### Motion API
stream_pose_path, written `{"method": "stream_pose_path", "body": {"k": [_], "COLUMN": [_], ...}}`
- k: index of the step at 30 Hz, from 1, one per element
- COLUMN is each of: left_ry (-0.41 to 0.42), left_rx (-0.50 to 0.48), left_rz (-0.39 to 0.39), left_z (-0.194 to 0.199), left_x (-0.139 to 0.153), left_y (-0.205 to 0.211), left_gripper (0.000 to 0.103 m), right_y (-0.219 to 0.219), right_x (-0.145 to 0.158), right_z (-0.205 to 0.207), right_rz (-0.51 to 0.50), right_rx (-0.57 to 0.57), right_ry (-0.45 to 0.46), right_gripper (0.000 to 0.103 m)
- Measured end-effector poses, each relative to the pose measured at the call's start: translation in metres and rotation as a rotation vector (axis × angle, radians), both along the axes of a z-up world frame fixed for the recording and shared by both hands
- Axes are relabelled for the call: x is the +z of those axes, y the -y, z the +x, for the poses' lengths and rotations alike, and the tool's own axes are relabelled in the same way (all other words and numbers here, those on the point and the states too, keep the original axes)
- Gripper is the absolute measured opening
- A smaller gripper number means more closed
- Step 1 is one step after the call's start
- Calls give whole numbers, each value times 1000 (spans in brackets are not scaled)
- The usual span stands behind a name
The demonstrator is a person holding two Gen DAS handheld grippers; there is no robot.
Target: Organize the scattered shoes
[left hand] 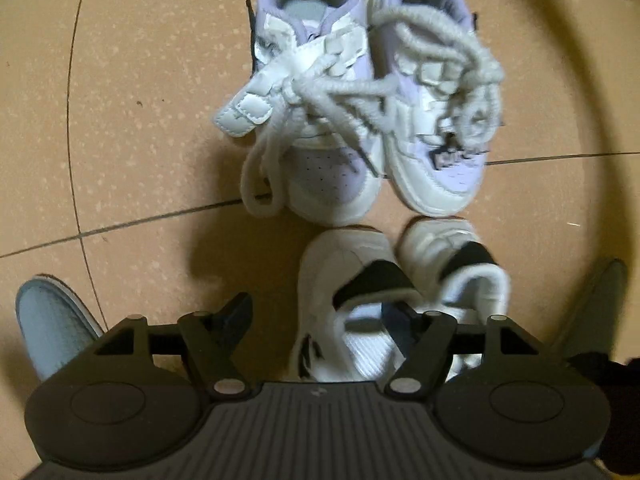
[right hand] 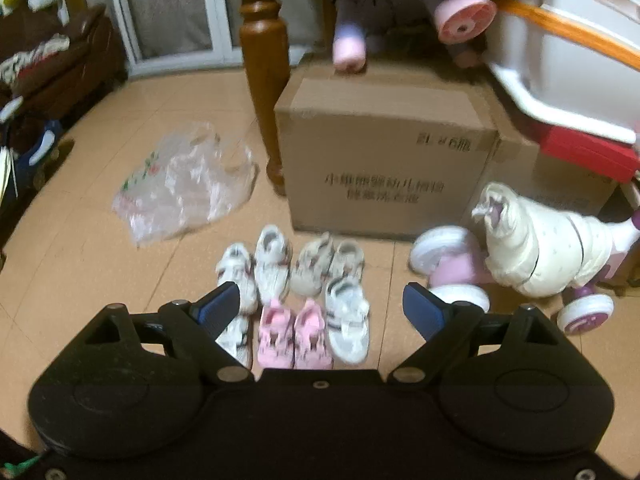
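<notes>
In the left wrist view a pair of white and lilac sneakers (left hand: pixel 360 112) with loose thick laces stands side by side on the tiled floor. Just below them is a pair of white shoes with black tabs (left hand: pixel 384 288). My left gripper (left hand: pixel 318 320) is open, directly above the left white shoe of that pair, holding nothing. In the right wrist view several small shoes stand in rows: white ones (right hand: pixel 272 264), a pink pair (right hand: pixel 294 336) and a white sandal (right hand: pixel 348 320). My right gripper (right hand: pixel 320 308) is open and empty above them.
A light blue shoe (left hand: pixel 52 324) lies at the lower left in the left wrist view. In the right wrist view a cardboard box (right hand: pixel 384 152) stands behind the shoes, with a wooden post (right hand: pixel 260 60), a plastic bag (right hand: pixel 184 180) and a pink ride-on toy (right hand: pixel 520 256).
</notes>
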State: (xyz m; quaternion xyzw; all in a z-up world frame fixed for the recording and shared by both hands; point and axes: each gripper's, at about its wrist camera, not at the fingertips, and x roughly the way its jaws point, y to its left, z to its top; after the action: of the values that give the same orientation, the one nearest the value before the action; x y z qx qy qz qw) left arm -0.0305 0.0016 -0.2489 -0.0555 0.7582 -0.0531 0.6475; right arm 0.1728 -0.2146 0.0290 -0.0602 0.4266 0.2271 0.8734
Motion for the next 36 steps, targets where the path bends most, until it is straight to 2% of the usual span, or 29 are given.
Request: {"method": "stream_pose_path", "body": {"k": [2, 6, 9, 10, 12, 13, 16, 18, 21, 24, 27, 29, 30, 36], "left_ry": [27, 175, 300, 355, 418, 455, 524, 538, 603, 628, 636, 622, 612, 576], "left_rx": [-52, -210, -338, -395, -462, -497, -450, -401, -370, -378, -379, -388, -385, -382], "left_rz": [-17, 9, 44, 55, 76, 92, 71, 45, -27, -48, -64, -60, -54, -31], "left_z": [12, 51, 68, 74, 84, 92, 104, 110, 120, 129, 147, 159, 162, 176], "left_x": [25, 108, 172, 195, 212, 223, 232, 228, 242, 245, 250, 246, 243, 230], "left_y": [-2, -3, -5, -7, -7, -11, -16, -12, -2, 1, 0, -4, -6, -13], "left_gripper": [71, 71, 71, 72, 76, 76, 76, 76, 76, 76, 76, 76, 76, 76], "right_y": [1, 3, 5, 5, 6, 5, 2, 2, 8, 14, 26, 32, 36, 30], "right_x": [-6, -17, -26, -29, -34, -43, -78, -100, -130, -160, -183, -195, -201, -235], "right_z": [3, 8, 12, 13, 16, 20, 42, 58, 82, 106, 128, 140, 146, 164], "right_rz": [17, 52, 78, 87, 104, 81, -13, -96, -123, -147, -127, -71, -44, 16], "right_rx": [-9, -27, -41, -46, -55, -58, -68, -80, -127, -175, -188, -185, -184, -142], "right_ry": [-6, -17, -25, -28, -34, -49, -114, -162, -217, -270, -283, -291, -296, -312], "right_gripper": [90, 90, 96, 103, 103, 103, 103, 103, 102, 100, 93, 72, 68, 63]}}
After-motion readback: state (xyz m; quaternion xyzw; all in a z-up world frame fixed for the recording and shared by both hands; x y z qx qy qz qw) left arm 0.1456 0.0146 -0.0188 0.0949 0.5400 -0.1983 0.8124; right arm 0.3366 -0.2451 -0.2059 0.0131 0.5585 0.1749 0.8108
